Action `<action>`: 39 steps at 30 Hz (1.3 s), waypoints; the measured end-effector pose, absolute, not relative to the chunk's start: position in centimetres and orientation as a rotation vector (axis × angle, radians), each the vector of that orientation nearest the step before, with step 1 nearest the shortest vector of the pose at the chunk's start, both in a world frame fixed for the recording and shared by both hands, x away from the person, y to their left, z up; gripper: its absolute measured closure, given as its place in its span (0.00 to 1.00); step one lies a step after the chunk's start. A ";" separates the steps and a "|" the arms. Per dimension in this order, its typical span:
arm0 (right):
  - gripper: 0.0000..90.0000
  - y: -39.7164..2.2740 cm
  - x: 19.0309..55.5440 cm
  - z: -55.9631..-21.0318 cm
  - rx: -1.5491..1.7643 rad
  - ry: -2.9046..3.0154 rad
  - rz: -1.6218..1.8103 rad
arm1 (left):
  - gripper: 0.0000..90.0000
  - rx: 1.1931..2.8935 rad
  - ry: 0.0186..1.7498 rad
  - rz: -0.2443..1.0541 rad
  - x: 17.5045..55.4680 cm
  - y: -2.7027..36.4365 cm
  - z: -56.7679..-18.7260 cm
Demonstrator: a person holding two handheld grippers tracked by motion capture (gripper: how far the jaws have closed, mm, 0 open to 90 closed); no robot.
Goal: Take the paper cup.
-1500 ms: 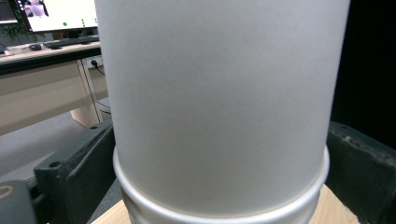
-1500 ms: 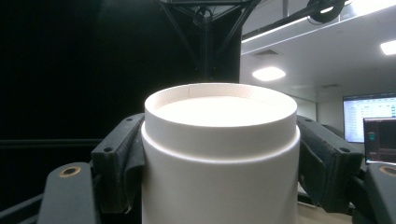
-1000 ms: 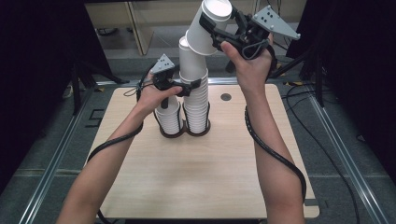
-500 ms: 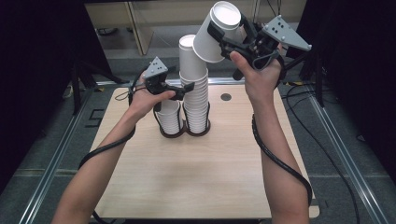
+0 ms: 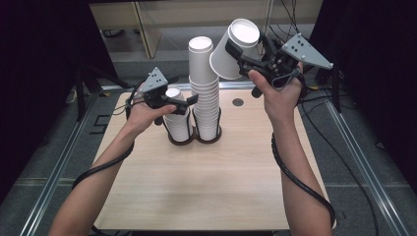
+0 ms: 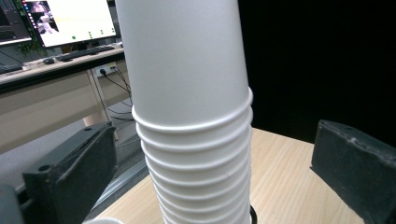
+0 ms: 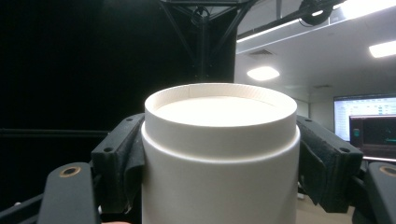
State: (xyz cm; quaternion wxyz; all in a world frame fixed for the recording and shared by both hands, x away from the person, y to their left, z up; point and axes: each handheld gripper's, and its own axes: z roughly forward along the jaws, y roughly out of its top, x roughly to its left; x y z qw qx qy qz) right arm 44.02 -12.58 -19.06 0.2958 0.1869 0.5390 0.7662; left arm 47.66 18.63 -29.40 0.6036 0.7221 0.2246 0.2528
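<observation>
2 stacks of white cups, a tall stack (image 5: 203,93) and a short stack (image 5: 177,118), stand on the table (image 5: 206,187), the left gripper (image 5: 189,103) wide open around the tall one, while the right gripper (image 5: 235,53) squeezes 1 cup (image 5: 233,49) held high beside it.

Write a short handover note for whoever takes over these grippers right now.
Right gripper: shut on one paper cup, upside down, tilted, held in the air beside the top of the tall stack.
Left gripper: open, jaws either side of the tall stack, not gripping.
Short stack stands beside it in the double ring holder.
Done: one cup off.
Left: probably setting it on the short stack.
</observation>
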 end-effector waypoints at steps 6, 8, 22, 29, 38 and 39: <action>0.28 -12.9 43.5 -20.3 0.525 1.454 2.028 | 0.00 1.666 0.499 0.580 46.3 18.8 -29.6; 0.28 -13.0 43.2 -21.0 0.532 1.472 2.020 | 0.00 1.666 0.490 0.575 45.8 18.8 -29.8; 0.28 -13.3 42.1 -24.2 0.571 1.533 2.004 | 0.00 1.678 0.471 0.542 43.2 18.9 -31.8; 0.28 -13.2 41.4 -25.9 0.603 1.573 2.013 | 0.00 1.692 0.456 0.533 42.0 18.7 -32.6; 0.28 -13.5 41.0 -28.2 0.646 1.615 1.991 | 0.00 1.692 0.473 0.499 40.9 18.6 -34.6; 0.28 -13.5 41.0 -28.5 0.639 1.616 1.984 | 0.00 1.696 0.476 0.496 40.8 18.6 -34.8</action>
